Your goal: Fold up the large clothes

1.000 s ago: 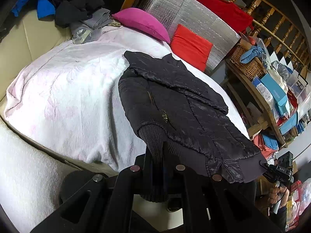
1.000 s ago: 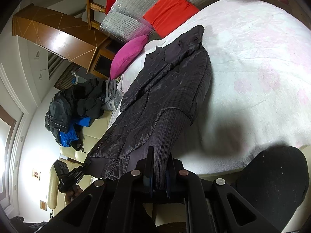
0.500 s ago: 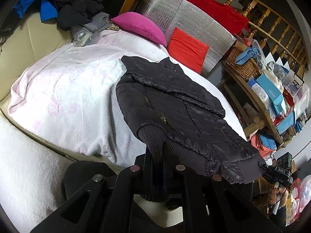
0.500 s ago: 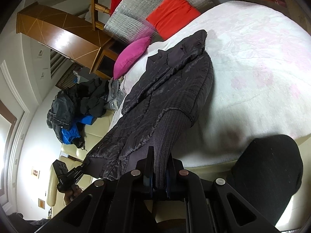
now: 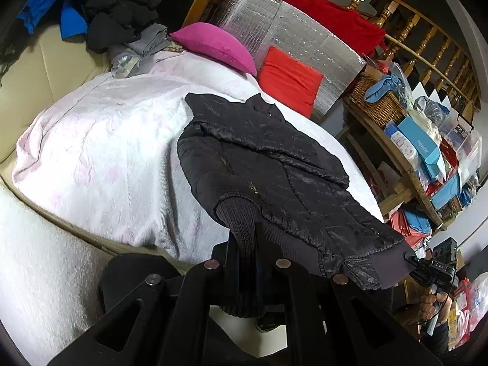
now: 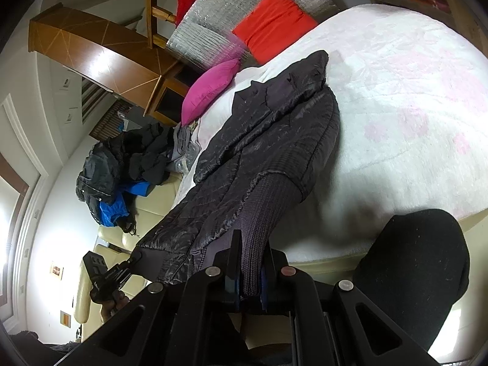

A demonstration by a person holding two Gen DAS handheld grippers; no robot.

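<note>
A black quilted jacket (image 5: 274, 164) lies on the white-pink blanket (image 5: 100, 152), its collar end far from me and its ribbed hem pulled off the near edge. My left gripper (image 5: 245, 253) is shut on the ribbed hem corner (image 5: 241, 222). My right gripper (image 6: 250, 262) is shut on the other ribbed hem corner (image 6: 265, 204); it also shows at the lower right of the left wrist view (image 5: 427, 270), clamped on the hem. The jacket (image 6: 268, 140) hangs stretched between both grippers. The left gripper shows in the right wrist view (image 6: 122, 270).
A magenta pillow (image 5: 213, 45) and a red cushion (image 5: 289, 79) sit at the bed's far end against a silver foil panel (image 5: 292, 36). A pile of dark clothes (image 5: 122, 15) lies far left. Cluttered wooden shelves (image 5: 421, 152) stand at the right. A black rounded object (image 6: 411, 274) is near the right gripper.
Both grippers have kept their hold on the hem and pulled back slightly; the jacket has slid a little toward the near edge of the bed.
</note>
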